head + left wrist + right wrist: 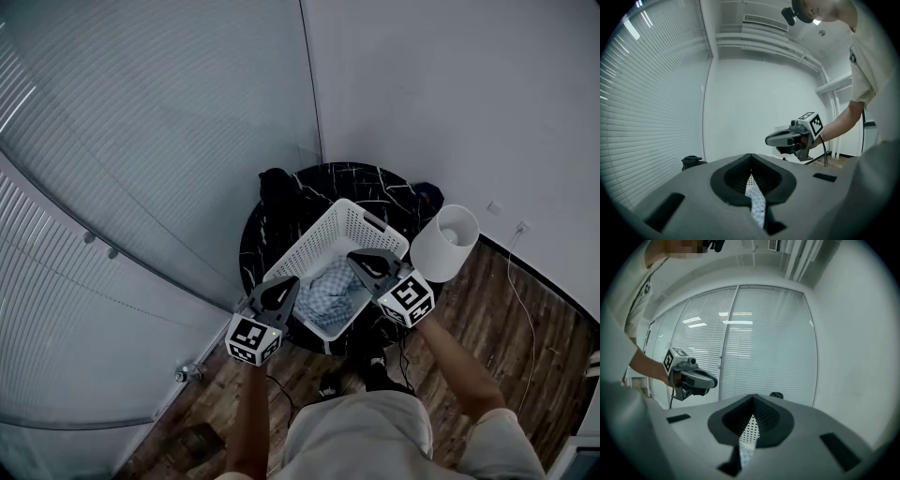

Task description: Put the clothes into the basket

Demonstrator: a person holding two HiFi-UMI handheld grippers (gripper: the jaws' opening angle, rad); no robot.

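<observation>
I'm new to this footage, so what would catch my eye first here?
A white laundry basket sits on a round black marble table in the corner, with a blue checked garment lying in it. The left gripper and right gripper hover over it. A white lamp stands to the right.

Slatted blinds [122, 187] are seen at nine o'clock, white wall [450, 94] at one, wood floor [548, 323] at four, a round marbled table [361, 183] centred.
</observation>
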